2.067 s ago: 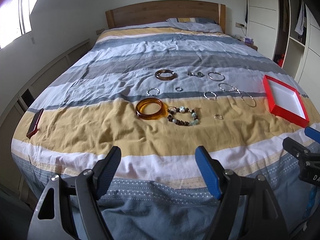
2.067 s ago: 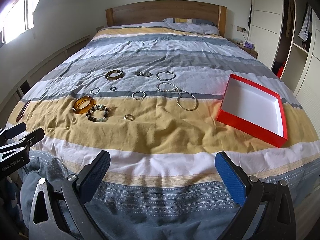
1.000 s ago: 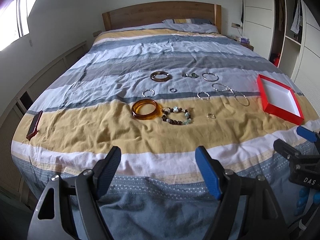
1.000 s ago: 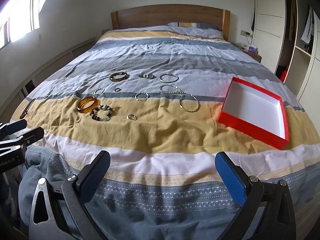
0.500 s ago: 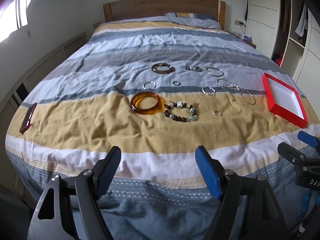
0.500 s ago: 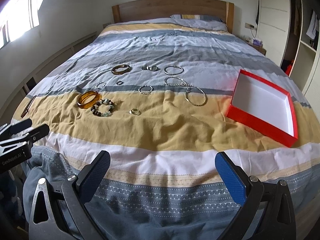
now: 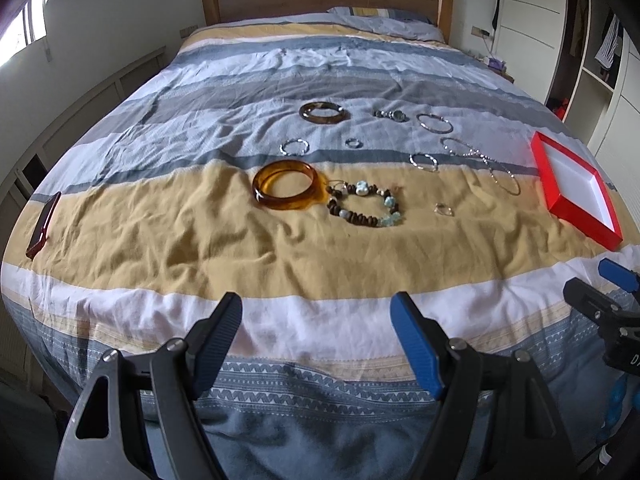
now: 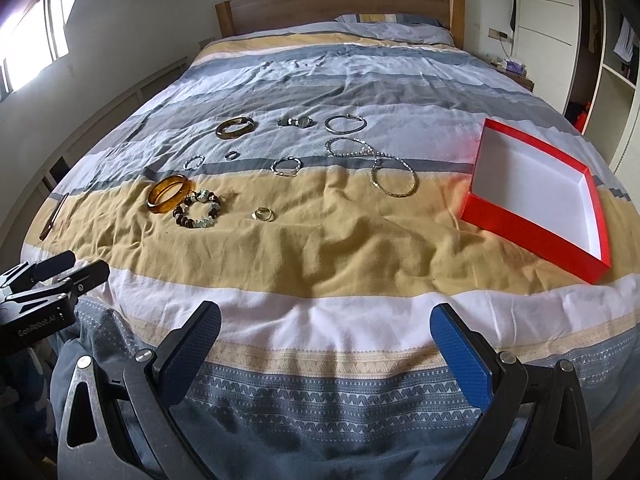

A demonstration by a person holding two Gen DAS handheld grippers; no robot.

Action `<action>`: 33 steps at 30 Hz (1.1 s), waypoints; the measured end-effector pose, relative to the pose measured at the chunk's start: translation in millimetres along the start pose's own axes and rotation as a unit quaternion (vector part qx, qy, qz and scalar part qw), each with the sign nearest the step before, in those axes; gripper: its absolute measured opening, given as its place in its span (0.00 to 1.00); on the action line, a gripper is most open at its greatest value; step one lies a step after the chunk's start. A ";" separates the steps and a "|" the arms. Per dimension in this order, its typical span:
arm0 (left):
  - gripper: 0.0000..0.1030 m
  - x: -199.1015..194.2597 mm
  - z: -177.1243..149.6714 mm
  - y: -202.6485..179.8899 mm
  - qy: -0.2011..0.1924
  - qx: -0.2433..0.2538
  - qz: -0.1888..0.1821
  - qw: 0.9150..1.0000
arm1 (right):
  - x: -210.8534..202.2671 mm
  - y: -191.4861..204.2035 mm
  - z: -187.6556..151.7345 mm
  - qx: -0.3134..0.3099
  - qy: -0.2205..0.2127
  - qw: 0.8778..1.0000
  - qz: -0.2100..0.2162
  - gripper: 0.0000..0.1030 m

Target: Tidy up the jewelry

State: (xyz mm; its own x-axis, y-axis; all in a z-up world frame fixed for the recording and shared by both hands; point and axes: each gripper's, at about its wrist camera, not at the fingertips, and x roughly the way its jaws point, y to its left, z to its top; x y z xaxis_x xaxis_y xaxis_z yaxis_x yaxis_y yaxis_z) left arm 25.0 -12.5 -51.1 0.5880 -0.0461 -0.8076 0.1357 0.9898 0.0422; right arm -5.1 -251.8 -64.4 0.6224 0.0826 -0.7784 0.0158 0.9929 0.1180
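Observation:
Several pieces of jewelry lie on a striped bedspread: an amber bangle (image 7: 287, 185) (image 8: 170, 193), a beaded bracelet (image 7: 366, 204) (image 8: 197, 209), a small ring (image 7: 444, 209) (image 8: 263, 214), a brown bangle (image 7: 323, 112) (image 8: 235, 127), silver bracelets (image 7: 434, 123) (image 8: 345, 123) and a chain (image 8: 394, 182). An empty red box (image 7: 576, 190) (image 8: 534, 196) with a white inside lies at the right. My left gripper (image 7: 316, 334) is open and empty above the bed's foot, short of the amber bangle. My right gripper (image 8: 326, 338) is open and empty there too.
A dark red phone (image 7: 43, 224) lies at the bed's left edge. A wooden headboard (image 8: 340, 4) and a pillow are at the far end. A wardrobe and shelves (image 7: 592, 40) stand to the right, panelled wall to the left.
Both grippers have moved forward toward the bed; the jewelry and the box look closer and larger. Both stay open. Nothing on the bed has moved.

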 end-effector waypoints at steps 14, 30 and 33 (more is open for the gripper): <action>0.73 18.1 1.2 -3.0 0.015 0.005 0.008 1.000 | 20.3 -7.7 -3.1 0.007 0.023 1.000 0.016 0.97; 0.73 52.3 3.2 -2.3 0.042 0.002 0.000 0.999 | 42.9 -10.5 1.0 -0.007 0.048 0.997 0.057 0.73; 0.73 57.2 3.9 2.3 0.046 -0.003 -0.002 0.999 | 46.6 -8.9 3.9 -0.012 0.049 0.996 0.068 0.68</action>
State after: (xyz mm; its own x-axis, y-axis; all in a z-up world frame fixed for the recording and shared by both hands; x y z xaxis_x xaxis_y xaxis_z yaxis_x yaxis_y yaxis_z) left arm 62.0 -13.4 -94.8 0.5115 -0.0374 -0.8585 0.1327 0.9905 0.0360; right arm 26.8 -257.2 -99.3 0.5378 0.2239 -0.8128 -0.0835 0.9735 0.2129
